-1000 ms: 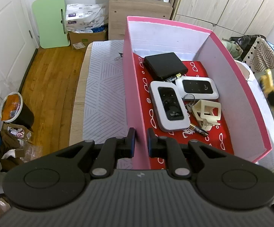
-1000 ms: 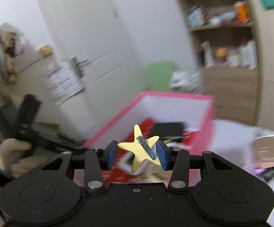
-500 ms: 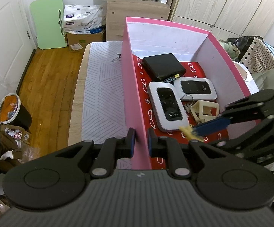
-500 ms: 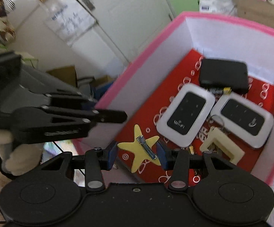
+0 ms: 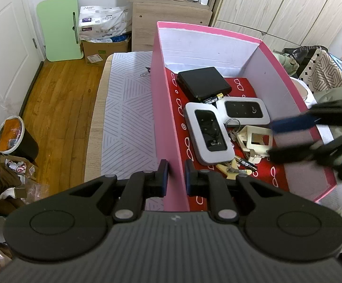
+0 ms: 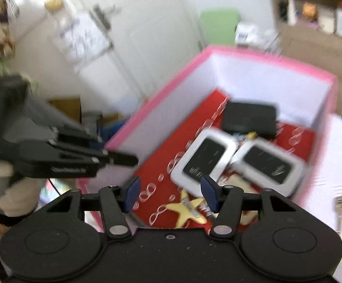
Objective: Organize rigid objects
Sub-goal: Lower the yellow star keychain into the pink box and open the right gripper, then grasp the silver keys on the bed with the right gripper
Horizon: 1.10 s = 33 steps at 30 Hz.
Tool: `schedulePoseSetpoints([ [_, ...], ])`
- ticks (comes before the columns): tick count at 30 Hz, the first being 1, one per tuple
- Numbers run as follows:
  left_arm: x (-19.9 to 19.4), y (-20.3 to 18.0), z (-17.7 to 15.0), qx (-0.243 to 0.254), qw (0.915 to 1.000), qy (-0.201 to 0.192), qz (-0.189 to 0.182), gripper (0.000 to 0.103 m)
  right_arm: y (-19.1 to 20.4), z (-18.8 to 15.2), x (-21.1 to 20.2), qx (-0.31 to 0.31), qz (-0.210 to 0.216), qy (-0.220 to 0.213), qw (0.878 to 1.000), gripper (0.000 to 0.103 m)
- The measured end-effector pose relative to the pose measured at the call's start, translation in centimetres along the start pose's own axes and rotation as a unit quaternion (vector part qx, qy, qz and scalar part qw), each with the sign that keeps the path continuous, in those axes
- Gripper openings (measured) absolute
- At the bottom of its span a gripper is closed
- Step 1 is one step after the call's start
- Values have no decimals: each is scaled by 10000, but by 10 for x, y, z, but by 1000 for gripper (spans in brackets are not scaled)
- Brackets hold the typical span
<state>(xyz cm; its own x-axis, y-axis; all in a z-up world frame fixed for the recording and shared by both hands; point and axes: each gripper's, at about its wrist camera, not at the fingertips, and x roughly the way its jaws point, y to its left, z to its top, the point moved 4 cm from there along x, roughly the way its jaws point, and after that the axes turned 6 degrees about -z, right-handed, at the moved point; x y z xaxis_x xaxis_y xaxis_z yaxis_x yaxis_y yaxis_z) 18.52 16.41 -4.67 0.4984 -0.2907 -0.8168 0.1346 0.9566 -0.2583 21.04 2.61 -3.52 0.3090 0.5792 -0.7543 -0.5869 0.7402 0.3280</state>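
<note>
Dropped since a moment ago, the yellow star hair clip (image 6: 189,210) lies flat on the pink box's (image 5: 163,122) red floor. Right gripper (image 6: 171,194) is opening, empty above it; left gripper (image 5: 176,174) pinches the box wall.

The left gripper (image 5: 176,173) points steeply down with its jaws pinched almost shut on the thin near wall of the pink box (image 5: 161,108), while the right gripper (image 6: 170,194), blurred, tilts downward over the box interior, its jaws opening with nothing pressed between its pads.
</note>
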Motion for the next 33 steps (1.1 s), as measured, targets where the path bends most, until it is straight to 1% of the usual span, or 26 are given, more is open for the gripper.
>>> schedulePoseSetpoints([
  [2,0,0,0,8,10000,-2,8,13,-11,-3,-25,71,-153,-416,9990,63],
  [5,0,0,1,-4,10000,2,-1,13,-33,-13,-59,224,-523,-964,9937,63],
  [7,1,0,0,-7,10000,1,8,14,-53,-18,-74,452,-800,-1189,9886,63],
  [10,1,0,0,-24,10000,1,18,14,-84,-31,-86,866,-1141,-1369,9802,63],
  [13,1,0,0,-36,10000,4,35,13,-108,-47,-90,1164,-1477,-1403,9721,63],
  [14,2,-1,0,-40,10000,7,40,13,-115,-53,-89,1209,-1597,-1390,9698,62],
  [15,2,0,0,-40,10000,9,45,13,-120,-59,-85,1214,-1748,-1322,9681,55],
  [16,2,-1,1,-41,10000,11,54,13,-125,-63,-80,1197,-1870,-1264,9668,53],
  [18,2,-1,1,-47,10000,17,63,13,-132,-71,-69,1164,-2048,-1184,9646,43],
  [20,2,-1,1,-52,10000,27,72,13,-137,-77,-61,1105,-2093,-1094,9654,36],
  [21,2,-1,1,-52,10000,31,77,13,-139,-78,-55,1075,-2098,-1071,9659,35],
  [23,2,-1,2,-55,9999,40,82,13,-140,-79,-47,992,-2092,-1057,9671,35],
  [26,2,0,2,-55,9999,42,86,13,-143,-77,-37,958,-1946,-1090,9701,35],
  [29,3,0,2,-50,9999,45,89,13,-149,-73,-25,1081,-1887,-1074,9701,36],
  [33,3,0,1,-51,9999,51,94,13,-160,-66,-7,1350,-1908,-1079,9663,36],
])
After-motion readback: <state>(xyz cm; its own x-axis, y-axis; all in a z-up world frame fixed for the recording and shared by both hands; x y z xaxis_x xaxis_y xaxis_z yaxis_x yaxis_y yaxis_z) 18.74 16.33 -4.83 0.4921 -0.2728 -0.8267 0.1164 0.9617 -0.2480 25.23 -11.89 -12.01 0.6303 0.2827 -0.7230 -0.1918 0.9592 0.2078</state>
